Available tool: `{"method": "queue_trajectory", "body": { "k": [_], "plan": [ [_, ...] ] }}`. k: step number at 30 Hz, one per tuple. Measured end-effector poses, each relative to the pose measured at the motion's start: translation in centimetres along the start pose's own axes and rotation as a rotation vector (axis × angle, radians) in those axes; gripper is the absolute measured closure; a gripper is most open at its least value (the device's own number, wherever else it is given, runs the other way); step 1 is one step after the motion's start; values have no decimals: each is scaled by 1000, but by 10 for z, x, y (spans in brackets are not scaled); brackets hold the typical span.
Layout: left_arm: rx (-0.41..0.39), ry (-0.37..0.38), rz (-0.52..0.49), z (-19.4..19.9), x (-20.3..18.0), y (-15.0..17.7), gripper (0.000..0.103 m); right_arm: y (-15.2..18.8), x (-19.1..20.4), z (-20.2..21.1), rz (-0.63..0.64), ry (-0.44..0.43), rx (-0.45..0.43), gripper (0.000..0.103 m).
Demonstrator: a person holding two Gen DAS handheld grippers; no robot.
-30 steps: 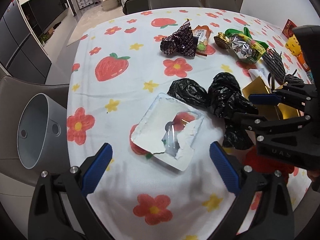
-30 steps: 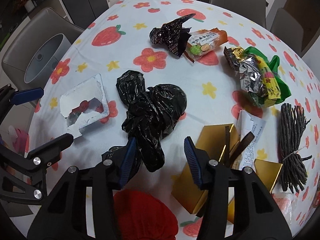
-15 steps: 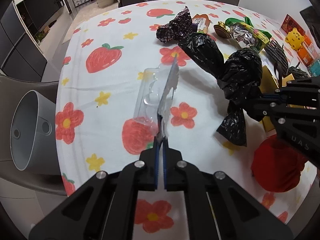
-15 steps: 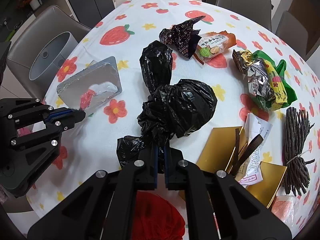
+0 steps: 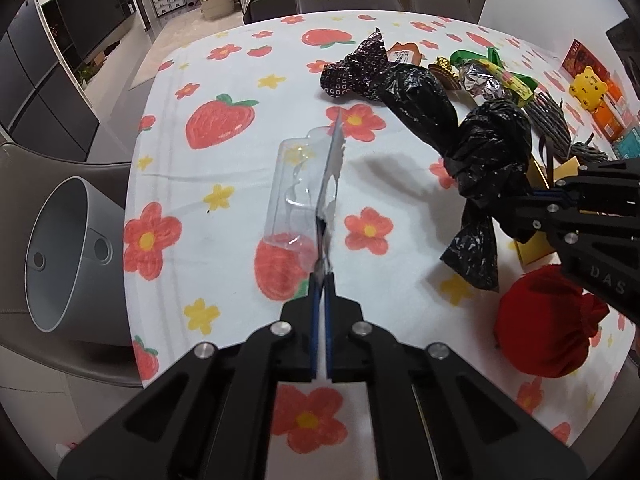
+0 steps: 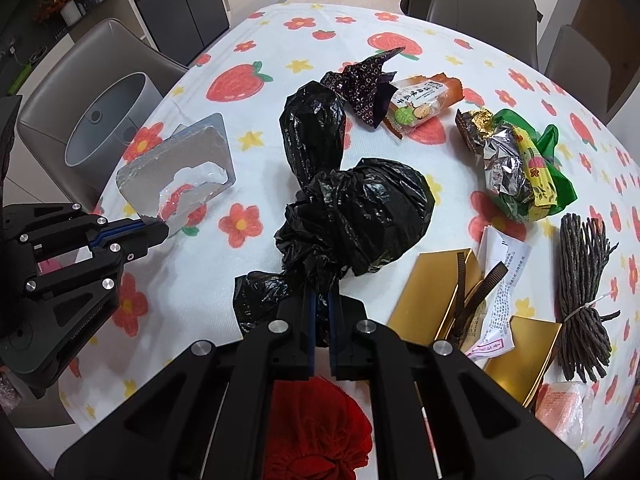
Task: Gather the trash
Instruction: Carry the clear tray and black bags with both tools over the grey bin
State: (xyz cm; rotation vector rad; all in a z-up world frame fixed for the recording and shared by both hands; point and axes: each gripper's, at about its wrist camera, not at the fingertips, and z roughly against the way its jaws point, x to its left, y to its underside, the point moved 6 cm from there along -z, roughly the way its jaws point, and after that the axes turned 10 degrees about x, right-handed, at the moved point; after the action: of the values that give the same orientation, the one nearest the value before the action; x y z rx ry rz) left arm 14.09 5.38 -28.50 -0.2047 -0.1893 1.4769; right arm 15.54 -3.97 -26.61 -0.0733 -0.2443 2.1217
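A: What's different from a second ago?

B: Both tools were apart over the table (image 5: pixel 224 128) then, with the trash lying flat between their fingers. Now each is clamped. The left tool (image 5: pixel 320 276) has pinched the torn edge of the clear plastic package (image 5: pixel 304 196) with its foil backing, and the package stands on edge, lifted off the strawberry cloth. The right tool (image 6: pixel 321 300) has closed on the black plastic bag (image 6: pixel 360 216), which has risen in a crumpled bunch, its long end (image 6: pixel 314 132) sticking up toward the far side.

A: So two pieces picked at once?

B: I'd judge so. Both grasps look firm enough to carry, though the package is held only by a thin ragged strip, which could tear or slip.

A: Where do they go?

B: The grey bin (image 5: pixel 64 256) sits on a chair just off the table's edge, on the left tool's side, mouth tilted toward the table. That's the likely drop, with the left piece much nearer to it.

A: How are the hands set?

B: Both tools point steeply down at the table, side by side, the right one showing at the right edge of the left view. Snack wrappers (image 6: pixel 516 168), gold card (image 6: pixel 436 292) and a red ball (image 6: pixel 316 428) remain.
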Motion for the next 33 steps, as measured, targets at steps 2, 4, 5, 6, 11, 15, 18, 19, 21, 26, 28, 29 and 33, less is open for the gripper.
{"method": "queue_trajectory", "body": {
  "k": [2,4,5,6,11,15,18,19,21,26,28,29,33],
  "plan": [
    [-7,-4,9,5,2,1,101,1,1,5,3,-3,-7,99],
    [-15,-9,21,12,3,1,101,2,4,11,9,-7,-15,99],
    [-19,-13,26,16,4,2,101,3,5,15,13,-10,-20,99],
    [-25,-20,34,22,6,2,101,3,7,20,17,-15,-24,99],
    [-59,-49,101,58,22,8,101,2,20,50,61,-40,-58,99],
    [-92,-94,175,92,41,21,101,-4,39,77,129,-64,-89,99],
    [-114,-136,238,117,57,34,101,-9,59,95,200,-91,-115,99],
    [-121,-150,263,125,63,40,101,-11,67,100,228,-100,-123,99],
    [-133,-185,319,139,76,52,101,-15,84,107,283,-121,-136,99],
    [-143,-248,470,163,109,88,101,-24,132,117,416,-175,-152,99],
    [-144,-262,517,168,125,101,101,-30,154,116,467,-183,-157,99],
    [-142,-262,537,169,133,106,101,-34,165,115,487,-189,-157,99],
    [-135,-287,588,172,178,124,101,-58,213,107,540,-212,-155,99]
  ]
}}
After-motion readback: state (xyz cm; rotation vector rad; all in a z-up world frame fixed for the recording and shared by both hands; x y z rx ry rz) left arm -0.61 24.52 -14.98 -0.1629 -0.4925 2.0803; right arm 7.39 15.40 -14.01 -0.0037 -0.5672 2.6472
